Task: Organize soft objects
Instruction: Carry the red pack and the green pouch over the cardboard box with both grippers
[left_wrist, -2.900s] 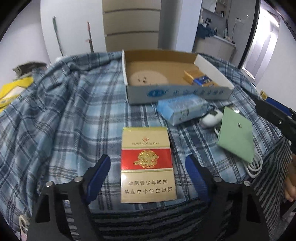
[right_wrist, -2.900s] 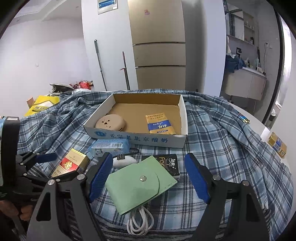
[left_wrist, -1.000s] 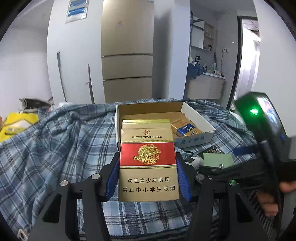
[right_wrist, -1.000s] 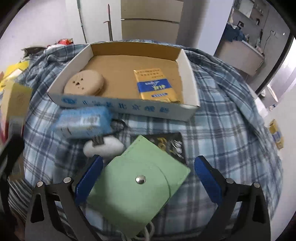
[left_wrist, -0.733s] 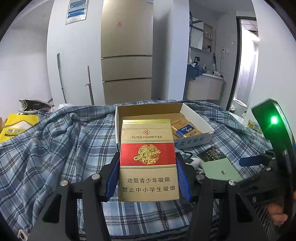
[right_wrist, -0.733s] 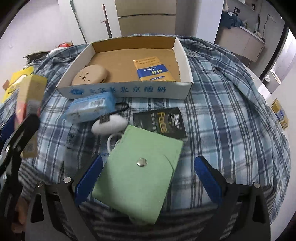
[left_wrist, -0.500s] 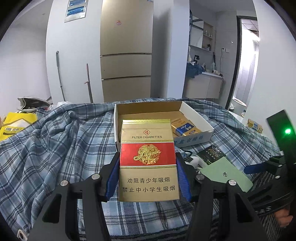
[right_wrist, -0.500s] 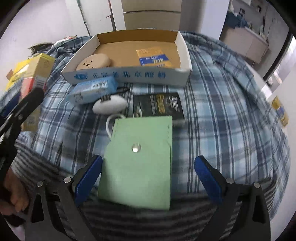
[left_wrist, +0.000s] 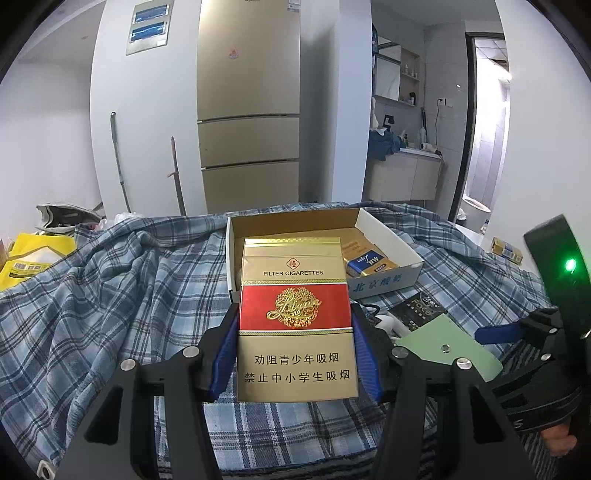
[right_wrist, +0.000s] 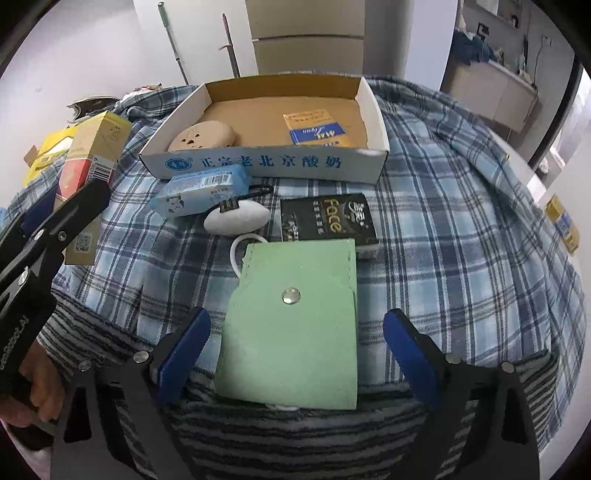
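Note:
My left gripper (left_wrist: 293, 354) is shut on a gold and red cigarette pack (left_wrist: 295, 321) and holds it upright above the plaid cloth; the pack also shows at the left of the right wrist view (right_wrist: 92, 162). My right gripper (right_wrist: 295, 339) is open, its fingers on either side of a green snap pouch (right_wrist: 295, 321) that lies on the cloth. The pouch also shows in the left wrist view (left_wrist: 447, 350). An open cardboard box (right_wrist: 266, 160) beyond holds a tan round object (right_wrist: 203, 136) and a blue and yellow packet (right_wrist: 314, 129).
On the cloth before the box lie a blue tissue pack (right_wrist: 201, 190), a white oval object (right_wrist: 236, 219), a black "Face" packet (right_wrist: 327, 218) and a white cable (right_wrist: 240, 251) under the pouch. A yellow and blue pack (right_wrist: 563, 223) lies at far right. A fridge (left_wrist: 247, 110) stands behind.
My left gripper closed on the cigarette pack and lifted it off the cloth. My right gripper moved down and in over the green pouch, which now sits squarely between its open fingers.

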